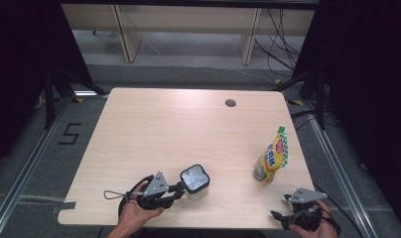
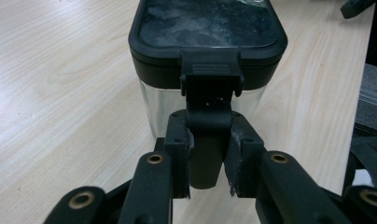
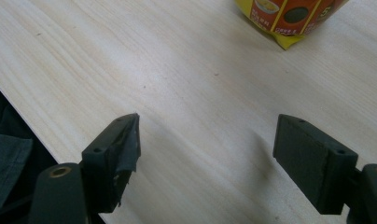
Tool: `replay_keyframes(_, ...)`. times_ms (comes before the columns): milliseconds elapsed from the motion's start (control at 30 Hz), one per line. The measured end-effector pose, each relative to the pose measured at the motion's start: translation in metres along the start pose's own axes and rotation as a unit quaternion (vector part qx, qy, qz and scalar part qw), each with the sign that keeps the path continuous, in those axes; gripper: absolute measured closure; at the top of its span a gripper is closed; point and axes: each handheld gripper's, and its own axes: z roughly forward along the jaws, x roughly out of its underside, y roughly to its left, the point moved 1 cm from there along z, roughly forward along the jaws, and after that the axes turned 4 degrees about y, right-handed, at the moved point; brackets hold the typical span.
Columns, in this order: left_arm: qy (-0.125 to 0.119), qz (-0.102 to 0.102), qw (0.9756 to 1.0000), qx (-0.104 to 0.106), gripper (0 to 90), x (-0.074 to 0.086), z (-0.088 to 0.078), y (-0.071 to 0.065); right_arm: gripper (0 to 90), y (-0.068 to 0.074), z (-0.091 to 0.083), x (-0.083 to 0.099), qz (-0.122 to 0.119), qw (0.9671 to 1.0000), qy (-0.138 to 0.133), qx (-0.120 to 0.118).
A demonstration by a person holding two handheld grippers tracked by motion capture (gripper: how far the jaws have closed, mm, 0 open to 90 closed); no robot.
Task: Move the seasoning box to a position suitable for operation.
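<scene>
Here the jar (image 1: 195,181) stands upright on the counter (image 1: 178,129), near its front edge and left of the middle, with the black lid (image 2: 208,28) facing up and its long axis vertical. The lid's latch (image 2: 210,93) hangs down the side toward the person. The left tongs (image 1: 181,188) lie almost level, pointing right at the jar, and are closed on this latch. The right tongs (image 1: 279,206) rest low at the front right corner, wide open and holding nothing, with the pouch (image 1: 272,157) standing beyond them.
</scene>
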Motion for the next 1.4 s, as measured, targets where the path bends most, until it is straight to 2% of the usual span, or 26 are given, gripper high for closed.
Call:
replay_keyframes(100,0.009,0.011,0.9998,0.016,72.4,-0.002,0.002,-0.007,24.0,-0.001,0.0,0.0,-0.007,1.0,0.0,0.001)
replay_keyframes(167,0.006,0.014,0.9997,0.018,72.4,-0.003,0.003,-0.01,24.0,-0.001,0.0,0.0,-0.007,1.0,-0.001,0.002)
replay_keyframes(200,0.007,0.025,0.9995,0.016,72.4,-0.003,0.004,-0.009,24.0,-0.001,0.0,0.0,-0.006,1.0,-0.001,0.002)
replay_keyframes(267,0.005,0.024,0.9993,0.026,72.4,-0.005,0.006,-0.012,24.0,-0.001,0.0,0.0,-0.006,1.0,-0.001,0.002)
replay_keyframes(333,0.008,0.035,0.9986,0.038,72.4,-0.009,0.009,-0.015,24.1,-0.001,0.0,0.0,-0.007,1.0,-0.001,0.002)
replay_keyframes(400,0.005,0.036,0.9986,0.039,72.4,-0.01,0.01,-0.017,24.0,-0.001,0.001,0.0,-0.006,1.0,-0.002,0.002)
replay_keyframes(433,0.008,0.047,0.9978,0.046,72.4,-0.011,0.011,-0.017,24.1,-0.001,0.001,0.0,-0.005,1.0,-0.001,0.002)
replay_keyframes(533,0.007,0.059,0.9967,0.056,72.4,-0.017,0.018,-0.02,24.0,-0.001,0.001,0.0,-0.005,1.0,-0.001,0.001)
replay_keyframes(567,0.007,0.051,0.9971,0.056,72.4,-0.017,0.019,-0.021,24.0,-0.001,0.001,0.0,-0.005,1.0,-0.001,0.002)
replay_keyframes(667,0.001,0.055,0.9965,0.063,72.3,-0.02,0.022,-0.02,24.0,-0.001,0.001,0.0,-0.005,1.0,-0.001,0.002)
replay_keyframes(800,-0.001,0.057,0.9963,0.064,72.0,-0.022,0.024,-0.016,24.0,-0.001,0.001,0.0,-0.005,1.0,-0.001,0.001)
replay_keyframes(867,0.0,0.06,0.9965,0.059,72.0,-0.023,0.025,-0.013,24.0,0.0,0.001,0.0,0.002,1.0,0.001,-0.001)
replay_keyframes(933,0.001,0.065,0.9964,0.054,72.0,-0.024,0.026,-0.011,24.0,-0.001,0.001,0.0,-0.006,1.0,0.0,0.0)
replay_keyframes(967,-0.003,0.055,0.9969,0.057,72.0,-0.025,0.028,-0.011,24.0,-0.001,0.001,0.0,-0.007,1.0,0.0,0.001)
replay_keyframes(1033,0.002,0.065,0.9966,0.052,72.0,-0.029,0.033,-0.008,23.9,-0.001,0.001,0.0,-0.008,1.0,0.001,0.0)
replay_keyframes(1133,-0.004,0.058,0.9972,0.048,72.0,-0.031,0.038,-0.007,23.8,-0.001,0.001,0.0,-0.007,1.0,-0.001,0.001)
replay_keyframes(1200,0.003,0.06,0.9969,0.05,72.0,-0.032,0.039,-0.005,23.9,-0.001,0.001,0.0,-0.007,1.0,-0.001,0.001)
replay_keyframes(1233,-0.002,0.056,0.9974,0.044,72.0,-0.032,0.042,-0.004,23.8,-0.001,0.001,0.0,-0.006,1.0,-0.001,0.001)
replay_keyframes(1333,0.003,0.064,0.997,0.042,71.9,-0.033,0.041,-0.001,23.9,-0.001,0.001,0.0,-0.007,1.0,-0.002,0.001)
replay_keyframes(1400,0.002,0.056,0.9974,0.046,71.8,-0.032,0.042,0.001,23.8,-0.001,0.0,0.0,-0.008,1.0,0.0,0.001)
